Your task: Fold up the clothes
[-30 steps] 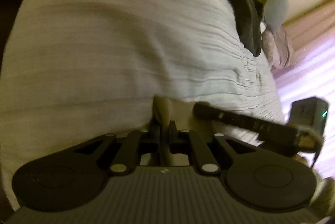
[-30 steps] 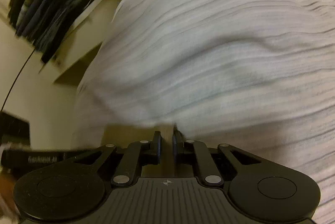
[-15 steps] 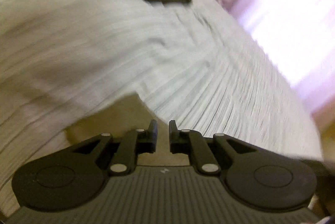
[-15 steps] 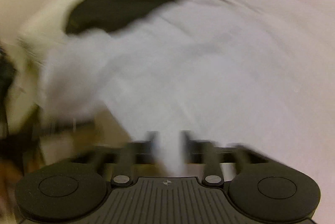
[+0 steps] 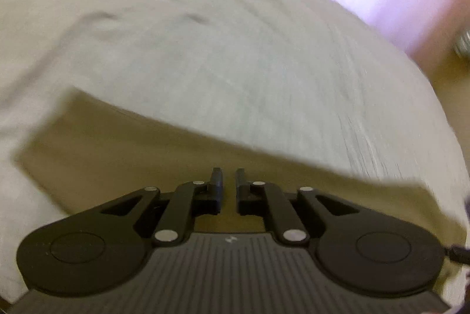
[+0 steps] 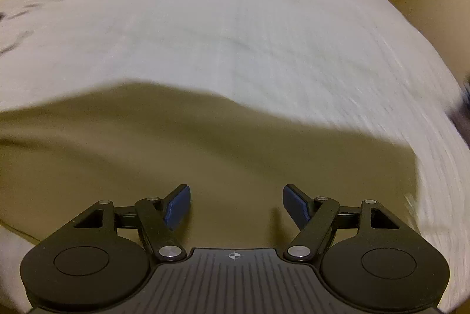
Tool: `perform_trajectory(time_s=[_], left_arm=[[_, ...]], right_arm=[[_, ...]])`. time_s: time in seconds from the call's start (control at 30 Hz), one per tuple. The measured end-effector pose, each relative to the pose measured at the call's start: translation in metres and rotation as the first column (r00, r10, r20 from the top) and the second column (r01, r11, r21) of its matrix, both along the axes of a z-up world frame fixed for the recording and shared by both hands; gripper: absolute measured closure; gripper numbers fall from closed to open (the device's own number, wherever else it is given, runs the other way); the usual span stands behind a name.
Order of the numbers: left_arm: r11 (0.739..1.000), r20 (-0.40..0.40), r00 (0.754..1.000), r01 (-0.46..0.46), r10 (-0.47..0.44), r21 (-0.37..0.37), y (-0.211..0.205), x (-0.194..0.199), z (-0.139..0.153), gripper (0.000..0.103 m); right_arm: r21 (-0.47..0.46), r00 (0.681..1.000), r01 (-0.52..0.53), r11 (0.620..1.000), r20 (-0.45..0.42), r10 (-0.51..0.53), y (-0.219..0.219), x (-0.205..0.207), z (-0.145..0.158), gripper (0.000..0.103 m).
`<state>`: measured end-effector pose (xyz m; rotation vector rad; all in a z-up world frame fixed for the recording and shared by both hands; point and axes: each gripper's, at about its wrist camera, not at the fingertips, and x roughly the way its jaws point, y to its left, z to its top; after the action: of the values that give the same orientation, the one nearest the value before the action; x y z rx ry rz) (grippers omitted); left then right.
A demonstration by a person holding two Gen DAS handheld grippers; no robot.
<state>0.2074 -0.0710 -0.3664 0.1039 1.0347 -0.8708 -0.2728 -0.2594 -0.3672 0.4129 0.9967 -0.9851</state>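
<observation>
The right tongs (image 6: 236,201) stand wide and empty; the left tongs (image 5: 228,184) are narrowly parted, holding nothing. Both hang over the tan garment (image 6: 176,149) at the near edge of the bed (image 6: 235,20).

Each gripper is matte black plastic: a ribbed central body with a small round crosshair mark, flanked by two large teardrop housings with round caps. Slim link arms pinned by silver screws carry the fingers. The right gripper (image 6: 236,198) has blue pads (image 6: 176,206); the left gripper (image 5: 228,179) has black fingers (image 5: 216,186).
</observation>
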Motion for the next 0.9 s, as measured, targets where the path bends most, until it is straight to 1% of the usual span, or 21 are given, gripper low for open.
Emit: perform_trajectory(time_s=[0.07,0.1,0.13,0.2,0.23,0.27,0.3,0.33,0.37,0.43,0.47,0.5,0.57,0.6,0.67,0.77,0.83,0.9], left_arm=[[0.999,0.005,1.0,-0.018,0.018,0.044,-0.006,-0.015,-0.002,0.096],[0.997,0.008,1.0,-0.027,0.026,0.066,-0.009,-0.022,-0.003,0.096],[0.997,0.025,1.0,-0.006,0.004,0.074,-0.012,-0.032,0.003,0.096],[0.995,0.072,0.995,0.059,-0.065,0.082,-0.019,-0.053,0.02,0.096],[0.993,0.075,0.992,0.095,-0.101,0.07,-0.028,-0.064,0.023,0.096],[0.99,0.071,0.988,0.133,-0.136,0.051,-0.039,-0.075,0.024,0.096],[0.985,0.067,0.983,0.17,-0.171,0.032,-0.05,-0.086,0.025,0.096],[0.978,0.064,0.976,0.206,-0.207,0.012,-0.061,-0.098,0.027,0.096],[0.97,0.061,0.968,0.242,-0.241,-0.007,-0.072,-0.109,0.028,0.096],[0.954,0.039,0.954,0.298,-0.297,-0.031,-0.098,-0.126,0.02,0.095],[0.945,0.03,0.945,0.326,-0.325,-0.024,-0.109,-0.135,0.014,0.093],[0.937,0.028,0.937,0.349,-0.349,0.003,-0.117,-0.143,0.006,0.093],[0.933,0.028,0.935,0.35,-0.354,0.079,-0.122,-0.147,-0.008,0.094],[0.936,0.026,0.939,0.339,-0.343,0.097,-0.121,-0.145,-0.011,0.094],[0.944,0.029,0.946,0.318,-0.322,0.087,-0.113,-0.142,-0.007,0.094],[0.949,0.047,0.95,0.306,-0.31,0.074,-0.108,-0.141,0.001,0.095],[0.95,0.036,0.951,0.306,-0.308,0.062,-0.106,-0.146,0.003,0.094],[0.951,0.018,0.952,0.304,-0.305,0.059,-0.101,-0.148,0.002,0.094]], right_arm=[[0.028,0.994,0.099,0.995,-0.046,-0.098,-0.011,-0.045,-0.015,0.03],[0.033,0.988,0.151,0.988,-0.03,-0.15,-0.013,-0.069,-0.014,0.029],[0.038,0.98,0.199,0.979,-0.013,-0.199,-0.016,-0.093,-0.012,0.029],[0.038,0.966,0.259,0.965,0.011,-0.26,-0.017,-0.121,0.0,0.03],[0.049,0.961,0.273,0.961,0.034,-0.275,-0.018,-0.13,0.007,0.03],[0.056,0.959,0.269,0.962,0.081,-0.273,-0.02,-0.138,0.015,0.03],[0.051,0.959,0.251,0.967,0.125,-0.256,-0.021,-0.139,0.02,0.03],[0.037,0.962,0.229,0.973,0.144,-0.232,-0.022,-0.13,0.023,0.03],[0.025,0.967,0.202,0.979,0.153,-0.204,-0.026,-0.12,0.025,0.03],[0.01,0.971,0.17,0.985,0.167,-0.169,-0.029,-0.107,0.021,0.03],[0.015,0.972,0.159,0.987,0.173,-0.16,-0.028,-0.103,0.015,0.03],[0.033,0.975,0.152,0.988,0.156,-0.156,-0.032,-0.098,0.01,0.03],[0.07,0.983,0.166,0.984,0.067,-0.171,-0.04,-0.102,-0.007,0.03],[0.078,0.983,0.173,0.982,0.051,-0.177,-0.039,-0.109,-0.011,0.03],[0.087,0.98,0.168,0.982,0.09,-0.175,-0.035,-0.124,-0.004,0.03],[0.08,0.98,0.154,0.985,0.111,-0.163,-0.035,-0.119,0.012,0.03],[0.078,0.975,0.113,0.991,0.182,-0.125,-0.039,-0.103,0.016,0.03],[0.083,0.966,0.035,0.996,0.252,-0.055,-0.041,-0.075,0.02,0.03]])
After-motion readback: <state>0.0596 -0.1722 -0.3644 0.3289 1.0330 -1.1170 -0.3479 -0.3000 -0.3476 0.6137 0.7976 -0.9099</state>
